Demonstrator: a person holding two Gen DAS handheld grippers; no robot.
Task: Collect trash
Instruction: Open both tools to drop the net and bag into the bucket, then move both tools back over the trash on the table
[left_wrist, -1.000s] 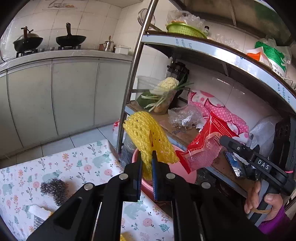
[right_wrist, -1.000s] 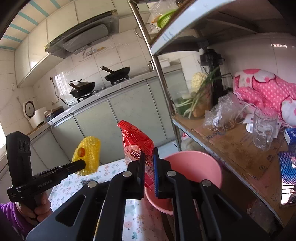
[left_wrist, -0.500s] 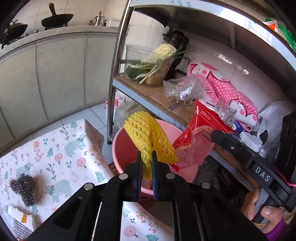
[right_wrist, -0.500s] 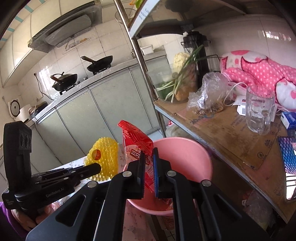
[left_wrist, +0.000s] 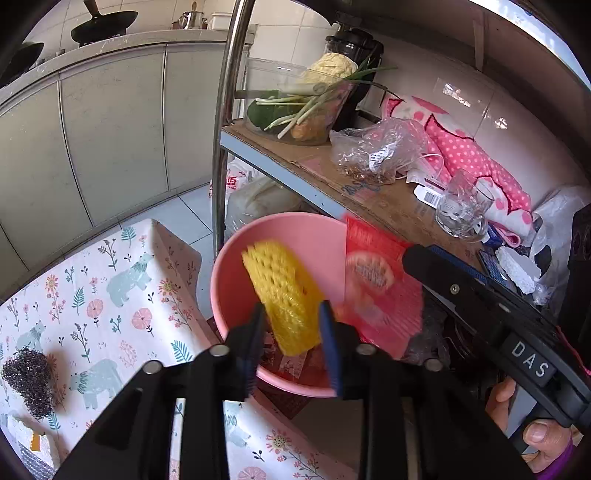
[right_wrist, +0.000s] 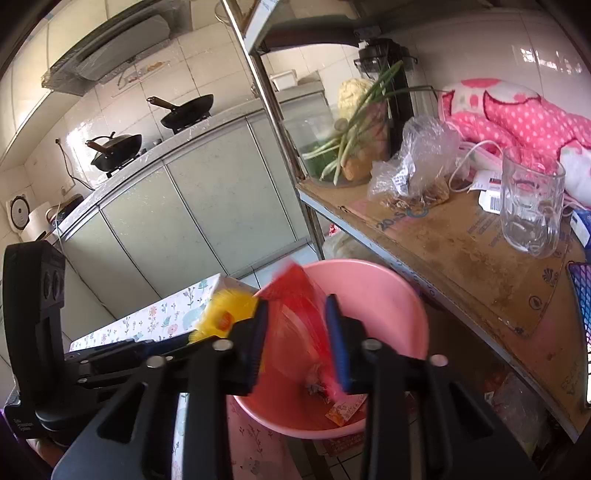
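as both grippers spread, yellow foam net (left_wrist: 284, 295) and red wrapper (right_wrist: 299, 325) hang unpinched above the pink basin (left_wrist: 229, 273).

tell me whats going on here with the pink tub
A person is dumping trash with a gripper in each hand. The left gripper is opening around a yellow foam net, and the right gripper is opening around a red wrapper. Both pieces are blurred above the pink basin, which already holds some scraps.

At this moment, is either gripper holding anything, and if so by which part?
Nothing is gripped. The left gripper is opening around the yellow foam net, the right gripper around the red wrapper; both blurred pieces hang between parted fingers over the pink basin.
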